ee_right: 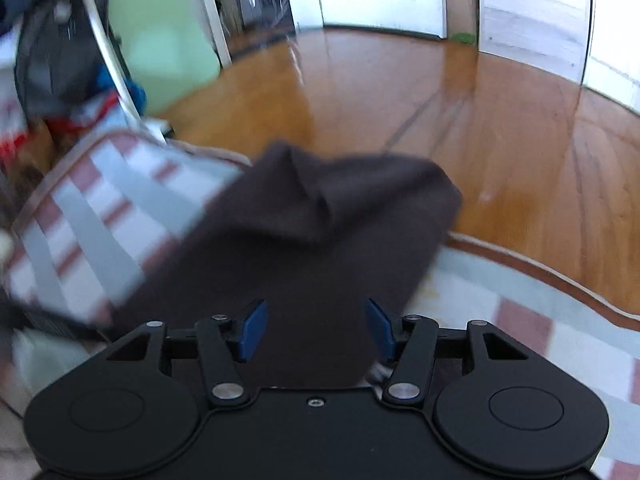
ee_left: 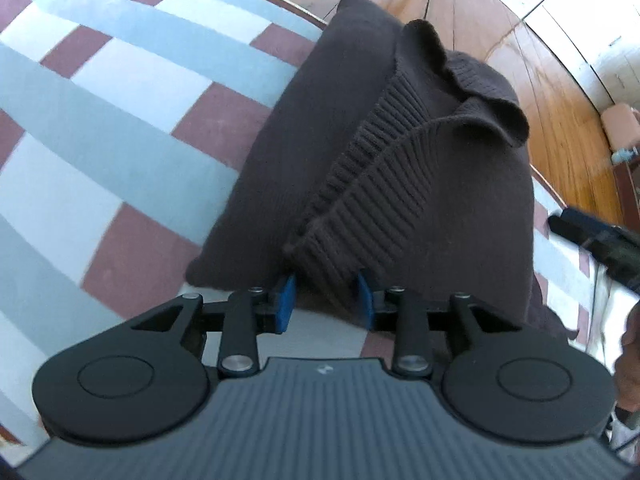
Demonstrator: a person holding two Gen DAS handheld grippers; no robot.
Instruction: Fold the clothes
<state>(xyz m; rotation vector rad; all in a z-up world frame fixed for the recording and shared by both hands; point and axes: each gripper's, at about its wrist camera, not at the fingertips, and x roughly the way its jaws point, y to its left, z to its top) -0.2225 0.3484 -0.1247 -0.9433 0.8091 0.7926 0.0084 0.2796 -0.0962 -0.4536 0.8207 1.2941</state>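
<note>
Blue pads of the left gripper (ee_left: 326, 300) are angled steeply downward and set apart, with the ribbed hem of the dark brown knit sweater (ee_left: 380, 168) between them, unclamped. The right gripper (ee_right: 316, 330) is likewise tilted down, jaws spread wide over the same sweater (ee_right: 320, 232). The garment is laid folded on a checked grey, white and maroon cloth (ee_left: 120, 120), edged by wooden flooring (ee_right: 500, 140).

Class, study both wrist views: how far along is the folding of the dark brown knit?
Done: the brown knit garment already lies doubled into a narrow bundle on the checked cloth, its ribbed edge on top. In hand: nothing looks gripped; the left tool straddles the ribbed edge with pads apart, and the right tool is open over the fabric. Left: possibly a last fold or tidying.
</note>
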